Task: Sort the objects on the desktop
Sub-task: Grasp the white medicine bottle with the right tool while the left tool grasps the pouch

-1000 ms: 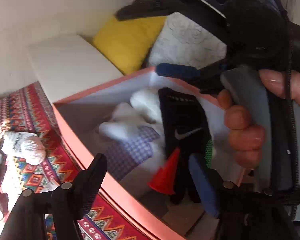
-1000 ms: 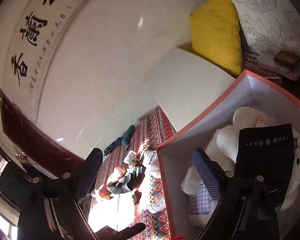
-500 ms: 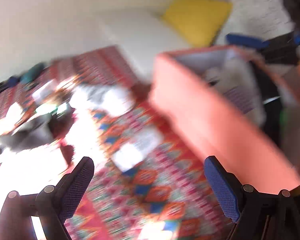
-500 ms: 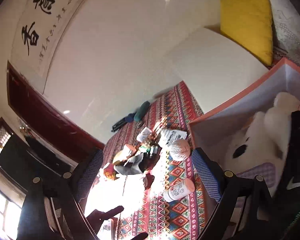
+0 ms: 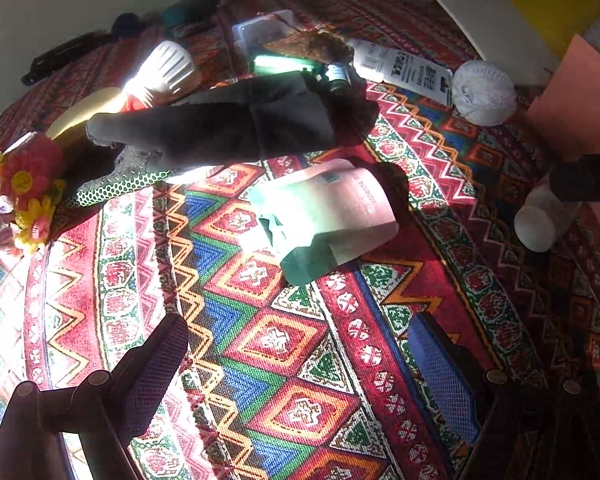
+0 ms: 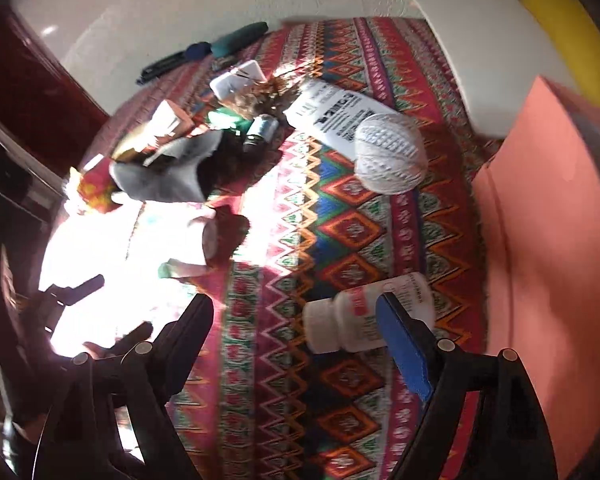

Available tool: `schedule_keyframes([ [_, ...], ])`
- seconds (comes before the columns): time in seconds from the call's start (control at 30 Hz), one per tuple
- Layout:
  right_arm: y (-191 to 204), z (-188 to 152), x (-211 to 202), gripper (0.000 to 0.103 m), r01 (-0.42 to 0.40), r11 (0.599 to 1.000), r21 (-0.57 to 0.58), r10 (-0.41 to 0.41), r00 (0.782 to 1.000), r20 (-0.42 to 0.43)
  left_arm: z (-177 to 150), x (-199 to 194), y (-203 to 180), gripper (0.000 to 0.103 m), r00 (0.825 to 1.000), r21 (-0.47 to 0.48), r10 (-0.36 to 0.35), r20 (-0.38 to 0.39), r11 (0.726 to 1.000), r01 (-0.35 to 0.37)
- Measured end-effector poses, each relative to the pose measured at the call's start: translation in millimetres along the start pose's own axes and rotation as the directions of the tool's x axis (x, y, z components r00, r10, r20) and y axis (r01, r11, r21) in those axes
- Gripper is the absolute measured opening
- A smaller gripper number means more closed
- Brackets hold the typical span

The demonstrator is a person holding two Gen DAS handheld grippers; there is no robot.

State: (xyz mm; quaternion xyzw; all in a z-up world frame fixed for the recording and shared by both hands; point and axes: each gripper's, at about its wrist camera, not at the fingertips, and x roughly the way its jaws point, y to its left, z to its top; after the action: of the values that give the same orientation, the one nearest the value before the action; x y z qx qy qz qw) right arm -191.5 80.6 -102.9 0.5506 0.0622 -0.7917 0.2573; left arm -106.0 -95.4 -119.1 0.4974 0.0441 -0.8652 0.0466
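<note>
We hold the left gripper (image 5: 296,364) with its jaws wide and nothing between them, above the patterned cloth (image 5: 260,344). Ahead of it and to the left lies a dark sock (image 5: 220,124); straight ahead lies a pink pouch (image 5: 324,216). Our right gripper (image 6: 296,344) is wide too and empty. A white bottle (image 6: 340,320) lies just behind its right finger, a ball of white yarn (image 6: 390,160) further ahead, and the pink box (image 6: 548,240) to its right.

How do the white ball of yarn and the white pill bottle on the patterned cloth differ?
The ball of yarn is round with a woven texture; the pill bottle is a smooth cylinder lying on its side, with a cap and a label. The ball of yarn lies farther from the right claw, the pill bottle just ahead of it. Both are white, beside the orange box.
</note>
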Motion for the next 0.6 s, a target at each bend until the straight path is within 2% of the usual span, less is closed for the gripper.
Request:
schedule_keyframes([
  [0.1, -2.1, -6.1, 10.8, 0.097, 0.083, 0.993, -0.086, -0.086, 0.996, -0.032, 6.1, 11.4, 6.0, 0.093, 0.995, -0.079, -0.097, -0.036, 0.992, 0.093],
  [0.23, -10.4, -15.4, 33.2, 0.098, 0.166, 0.975, -0.148, -0.18, 0.979, -0.092, 16.6, 26.4, 10.4, 0.093, 0.987, -0.167, -0.148, -0.066, 0.977, 0.135],
  [0.37, -18.1, -18.1, 49.0, 0.098, 0.14, 0.978, -0.157, -0.161, 0.979, -0.129, 32.5, 43.5, 18.3, 0.093, 0.981, -0.26, -0.183, -0.07, 0.952, 0.16],
  [0.4, -19.5, -18.2, 52.1, 0.095, 0.132, 0.978, -0.16, -0.154, 0.979, -0.133, 36.3, 47.3, 17.6, 0.094, 0.982, -0.268, -0.179, -0.067, 0.951, 0.155],
  [0.43, -20.2, -17.7, 48.7, 0.082, 0.11, 0.981, -0.16, -0.131, 0.983, -0.128, 40.2, 51.1, 17.0, 0.095, 0.983, -0.275, -0.174, -0.065, 0.95, 0.15],
  [0.6, -20.9, -16.0, 29.7, 0.082, 0.02, 0.986, -0.168, -0.036, 0.995, -0.091, 50.4, 65.2, 5.7, 0.097, 0.994, -0.251, -0.091, -0.056, 0.965, 0.074],
])
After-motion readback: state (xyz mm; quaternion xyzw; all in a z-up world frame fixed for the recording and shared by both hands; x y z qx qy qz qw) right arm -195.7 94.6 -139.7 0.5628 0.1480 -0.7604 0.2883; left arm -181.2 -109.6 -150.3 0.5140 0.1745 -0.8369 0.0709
